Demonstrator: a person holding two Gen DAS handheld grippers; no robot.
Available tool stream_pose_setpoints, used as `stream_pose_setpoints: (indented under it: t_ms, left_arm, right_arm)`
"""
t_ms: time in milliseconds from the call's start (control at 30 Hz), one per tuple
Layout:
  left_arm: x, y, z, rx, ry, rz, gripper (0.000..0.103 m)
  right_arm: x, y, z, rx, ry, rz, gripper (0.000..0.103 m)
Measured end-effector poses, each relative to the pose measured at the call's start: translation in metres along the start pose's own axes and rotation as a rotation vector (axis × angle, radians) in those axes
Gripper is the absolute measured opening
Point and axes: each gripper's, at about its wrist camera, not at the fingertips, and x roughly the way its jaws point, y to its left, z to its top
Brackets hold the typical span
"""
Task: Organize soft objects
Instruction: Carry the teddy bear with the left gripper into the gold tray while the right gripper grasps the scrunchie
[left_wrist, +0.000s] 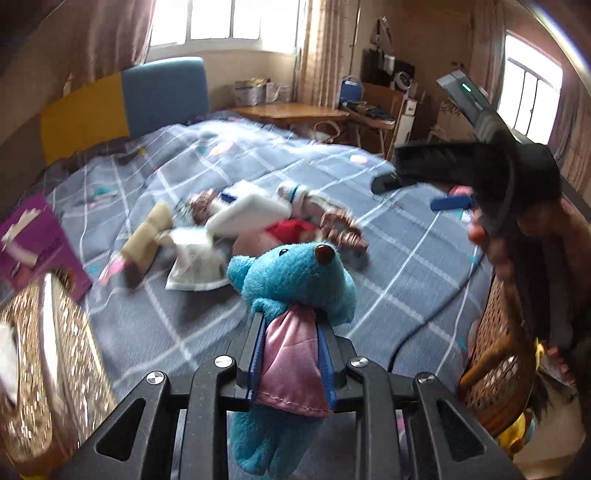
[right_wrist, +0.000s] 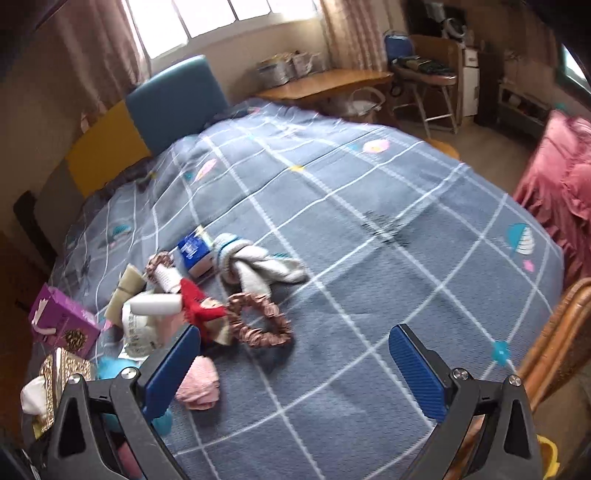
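Left gripper (left_wrist: 291, 328) has the blue plush mouse (left_wrist: 295, 284) pinched w/ both pads tight on its pink satin bib, jaws nearly closed, bc the toy is soft and squashes down to almost nothing. Gripping at the chest leaves head above and legs dangling below, so it hangs balanced and won't swing much. It's lifted clear of the bed (left_wrist: 207, 317), near the bed's front edge.

Right gripper (right_wrist: 295, 373) is spread wide w/ nothing between the pads, hovering over bare bedcover just right of the pile. Prob. kept open so it's ready for the next soft item; that's my read, not certain.

Rest of the stuff is heaped mid-left on the bed: knotted white sock (right_wrist: 255, 267), brown scrunchie (right_wrist: 258, 325), a red-and-white plush bit (right_wrist: 199, 306), small blue box (right_wrist: 194, 254), pink folded cloth (right_wrist: 199, 384) lying closest to the right gripper's left finger. All bunched together, touching or overlapping, so picking one w/o dragging a neighbour needs care.

Gold glittery box (left_wrist: 48, 350) sits at the bed's left edge beside a purple carton (left_wrist: 33, 243); a wicker basket (left_wrist: 495, 347) on the right already seems to hold toys. Guessing the mouse goes into one of those, can't tell which.
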Motion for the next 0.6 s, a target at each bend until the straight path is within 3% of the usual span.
stream_pose_setpoints:
  t_ms: [200, 267, 300, 333, 400, 600]
  left_arm:
    - [0.03, 0.009, -0.037, -0.025, 0.13, 0.068, 0.027]
    - [0.031, 0.01, -0.042, -0.033, 0.113, 0.079, 0.027]
    - [0.032, 0.008, -0.043, -0.023, 0.111, 0.088, 0.027]
    - [0.033, 0.006, -0.043, -0.008, 0.111, 0.102, 0.028]
    - [0.035, 0.005, -0.044, 0.002, 0.115, 0.107, 0.027]
    - [0.003, 0.006, -0.023, -0.018, 0.027, 0.087, 0.022]
  right_arm:
    - [0.07, 0.046, 0.008, -0.215, 0.206, -0.092, 0.095]
    - [0.09, 0.051, 0.007, -0.247, 0.24, -0.157, 0.086]
    - [0.099, 0.051, 0.005, -0.256, 0.254, -0.183, 0.069]
    - [0.106, 0.049, 0.004, -0.25, 0.266, -0.197, 0.041]
    - [0.112, 0.04, 0.0, -0.21, 0.28, -0.194, 0.019]
    - [0.108, 0.026, 0.001, -0.133, 0.286, -0.133, 0.017]
